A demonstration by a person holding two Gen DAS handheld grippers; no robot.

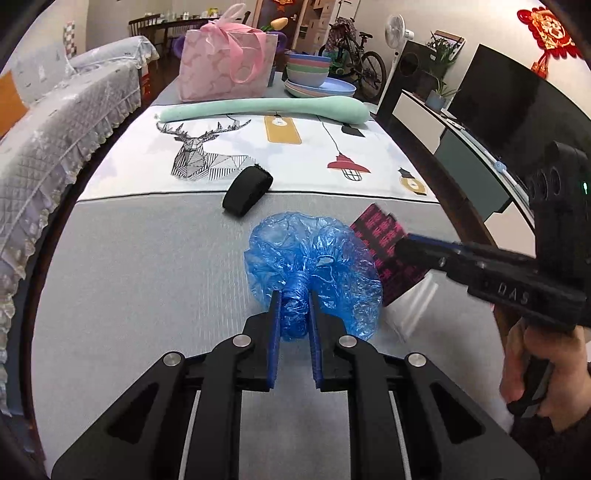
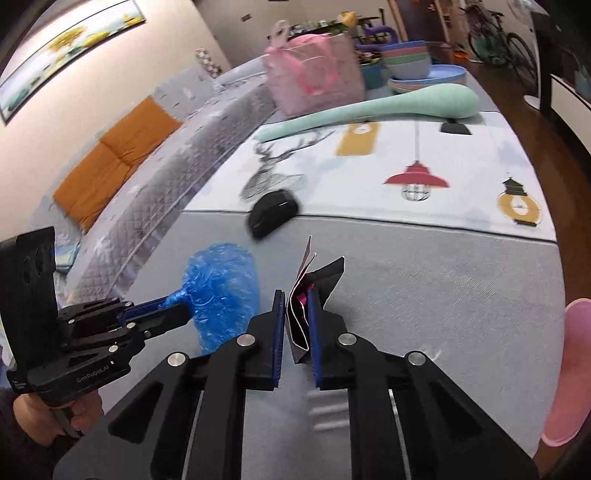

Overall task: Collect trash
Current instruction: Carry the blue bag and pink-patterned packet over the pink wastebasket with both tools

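A long table [image 1: 147, 258] under a grey cloth fills the room's middle, with a printed runner [image 1: 295, 155] of a stag and hanging lamps laid across it. A sofa [image 1: 55, 129] in a quilted grey cover with orange cushions [image 2: 110, 166] runs along one side, beneath a framed painting [image 2: 66, 44] on a cream wall. Opposite stand a dark television [image 1: 517, 110], a standing fan [image 1: 397, 33] and a bicycle [image 1: 362, 55] on brown wooden floor [image 2: 535, 122].
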